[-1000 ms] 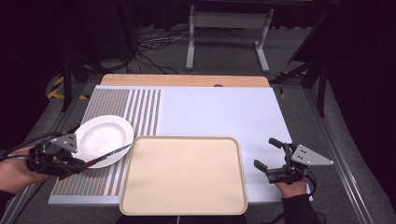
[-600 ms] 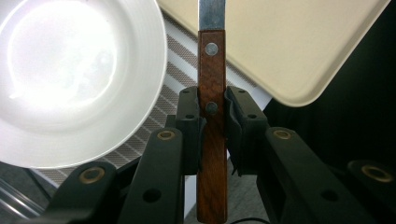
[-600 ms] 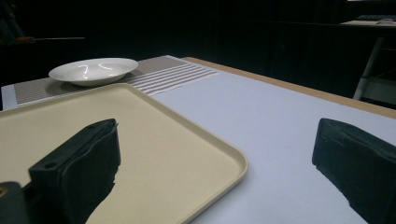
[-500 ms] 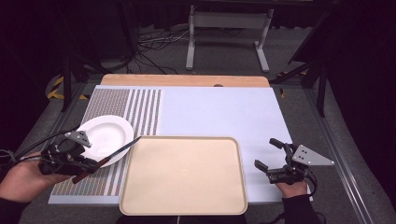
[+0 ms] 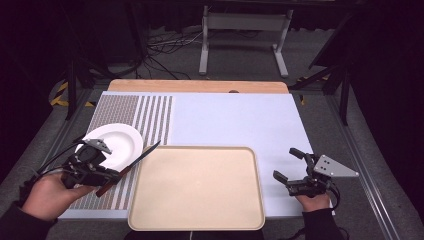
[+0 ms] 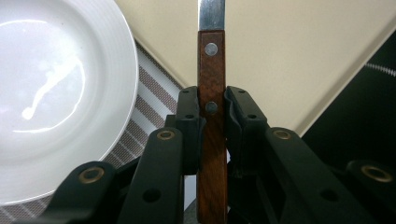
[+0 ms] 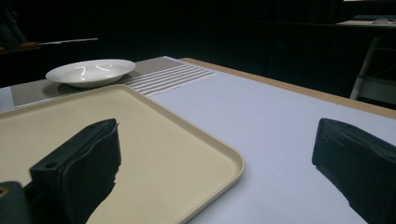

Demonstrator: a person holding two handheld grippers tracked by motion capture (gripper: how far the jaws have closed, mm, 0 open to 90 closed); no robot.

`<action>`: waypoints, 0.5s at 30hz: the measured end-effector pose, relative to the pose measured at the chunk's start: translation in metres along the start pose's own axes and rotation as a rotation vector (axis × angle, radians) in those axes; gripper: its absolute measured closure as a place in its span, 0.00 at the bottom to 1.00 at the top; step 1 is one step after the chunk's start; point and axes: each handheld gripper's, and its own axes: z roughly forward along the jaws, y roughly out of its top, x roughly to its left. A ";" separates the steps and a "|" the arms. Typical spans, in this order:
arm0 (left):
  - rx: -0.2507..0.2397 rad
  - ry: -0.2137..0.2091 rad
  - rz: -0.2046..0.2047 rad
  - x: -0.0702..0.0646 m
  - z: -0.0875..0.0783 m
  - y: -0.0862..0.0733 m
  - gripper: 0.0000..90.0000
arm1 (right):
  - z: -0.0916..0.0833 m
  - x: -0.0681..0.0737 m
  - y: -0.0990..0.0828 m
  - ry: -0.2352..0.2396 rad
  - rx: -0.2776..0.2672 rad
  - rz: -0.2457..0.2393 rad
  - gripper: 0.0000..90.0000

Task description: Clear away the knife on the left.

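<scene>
My left gripper [image 5: 107, 176] is shut on the brown wooden handle of a knife [image 5: 131, 165], near the table's front left. Its steel blade points up and right, past the rim of a white plate [image 5: 120, 142] toward the beige tray [image 5: 197, 185]. In the left gripper view both jaws clamp the knife handle [image 6: 211, 116], with the white plate [image 6: 56, 93] on the left and the tray [image 6: 303, 56] beyond. My right gripper [image 5: 289, 166] rests open at the tray's right edge, nothing between its jaws. The right gripper view shows the tray [image 7: 140, 140], the plate [image 7: 91, 72] and the knife [image 7: 60, 43] far off.
A striped placemat [image 5: 145, 112] lies under the plate on the pale blue table cover [image 5: 235, 120]. A wooden strip [image 5: 200, 86] runs along the far edge. Beyond the table are a metal stand [image 5: 242, 30] and cables [image 5: 160, 45] on the floor.
My left gripper, holding the knife, has shifted slightly toward the front of the table, and the knife's tip now points more steeply toward the tray's far left corner. The right gripper has stayed still.
</scene>
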 end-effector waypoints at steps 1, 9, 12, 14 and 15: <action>0.003 -0.010 -0.013 -0.002 0.004 0.001 0.85 | 0.000 0.000 0.000 -0.001 -0.002 0.000 0.02; 0.012 -0.019 -0.044 -0.006 0.022 0.006 0.85 | -0.001 0.000 0.000 -0.003 -0.006 -0.001 0.02; 0.017 -0.022 -0.042 -0.010 0.027 0.007 0.85 | -0.002 -0.001 0.000 -0.004 -0.007 -0.001 0.02; -0.011 -0.045 -0.059 -0.010 0.031 0.008 0.85 | -0.002 -0.001 0.001 -0.005 -0.006 -0.001 0.02; -0.018 -0.031 -0.067 -0.011 0.033 0.009 0.85 | -0.002 -0.001 0.001 -0.005 -0.005 -0.003 0.02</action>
